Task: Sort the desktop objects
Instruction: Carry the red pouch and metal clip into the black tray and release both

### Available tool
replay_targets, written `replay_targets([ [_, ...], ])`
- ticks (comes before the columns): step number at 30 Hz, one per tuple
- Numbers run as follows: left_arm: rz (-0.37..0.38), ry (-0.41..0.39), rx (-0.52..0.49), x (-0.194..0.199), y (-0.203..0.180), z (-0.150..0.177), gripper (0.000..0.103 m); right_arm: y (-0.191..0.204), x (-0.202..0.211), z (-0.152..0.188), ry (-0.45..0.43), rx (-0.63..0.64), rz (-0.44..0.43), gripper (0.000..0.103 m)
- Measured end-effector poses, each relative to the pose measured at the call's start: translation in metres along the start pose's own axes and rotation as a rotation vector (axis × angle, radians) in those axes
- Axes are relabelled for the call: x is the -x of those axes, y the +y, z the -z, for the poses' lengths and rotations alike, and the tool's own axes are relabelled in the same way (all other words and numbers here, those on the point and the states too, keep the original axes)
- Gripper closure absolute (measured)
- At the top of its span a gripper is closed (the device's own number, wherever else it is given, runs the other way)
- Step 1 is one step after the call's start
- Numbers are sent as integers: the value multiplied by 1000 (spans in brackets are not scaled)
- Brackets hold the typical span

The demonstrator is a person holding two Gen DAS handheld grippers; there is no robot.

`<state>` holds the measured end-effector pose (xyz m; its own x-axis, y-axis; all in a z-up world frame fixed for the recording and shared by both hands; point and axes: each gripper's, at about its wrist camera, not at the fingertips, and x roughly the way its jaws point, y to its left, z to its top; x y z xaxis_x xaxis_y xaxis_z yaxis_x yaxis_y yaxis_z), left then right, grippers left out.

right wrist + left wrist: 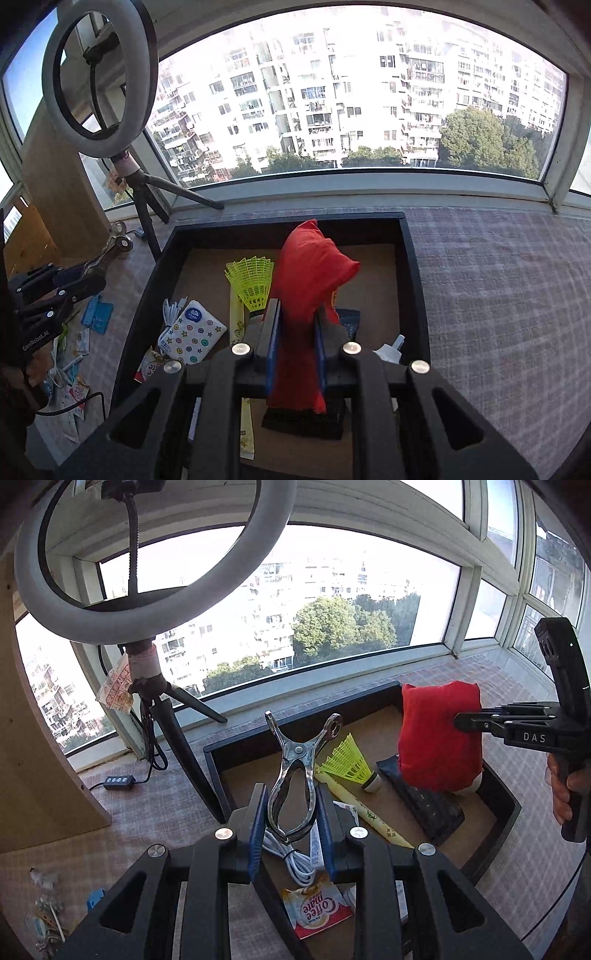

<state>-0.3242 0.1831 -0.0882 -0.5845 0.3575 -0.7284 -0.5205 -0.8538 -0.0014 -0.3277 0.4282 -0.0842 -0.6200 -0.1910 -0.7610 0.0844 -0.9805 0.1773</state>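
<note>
Starting at my left, I have the left gripper (291, 823) with its blue-padded fingers (258, 827) drawn narrow onto a steel spring clamp (295, 771). The pads press the clamp's looped jaw end from both sides, and its long axis runs straight up and away from the fingers, the two handle ends splaying at the top. Seen from the right wrist, that clamp (114, 243) hangs just outside the left wall of the black tray (147, 280), over the checked worktop (498, 280), so I judge it must come across to the right before I let go.

Inside the tray lie a white cable (170, 314), a star-patterned tissue pack (192, 334), a coffee creamer sachet (317, 910), a yellow-green shuttlecock (251, 280) and a black keyboard (428, 805).

On my right, the right gripper (295, 354) has its fingers (273, 343) closed narrow on a red cloth pouch (310, 273). The pouch stands up out of the grip, its long axis along the fingers, and it hangs above the tray's middle, over the keyboard. I reckon this hand is the nearer to a drop, since its load is already over the tray.

Loose packets and a blue piece (98, 314) remain on the worktop left of the tray.
</note>
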Motion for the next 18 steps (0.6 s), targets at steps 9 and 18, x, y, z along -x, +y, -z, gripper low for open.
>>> replay_targets([
  [9, 26, 18, 30, -4, 7, -7, 64, -8, 9, -13, -70, -63, 109, 58],
  [18, 29, 4, 82, 13, 27, -3, 64, 7, 9, -14, -63, -46, 81, 58],
])
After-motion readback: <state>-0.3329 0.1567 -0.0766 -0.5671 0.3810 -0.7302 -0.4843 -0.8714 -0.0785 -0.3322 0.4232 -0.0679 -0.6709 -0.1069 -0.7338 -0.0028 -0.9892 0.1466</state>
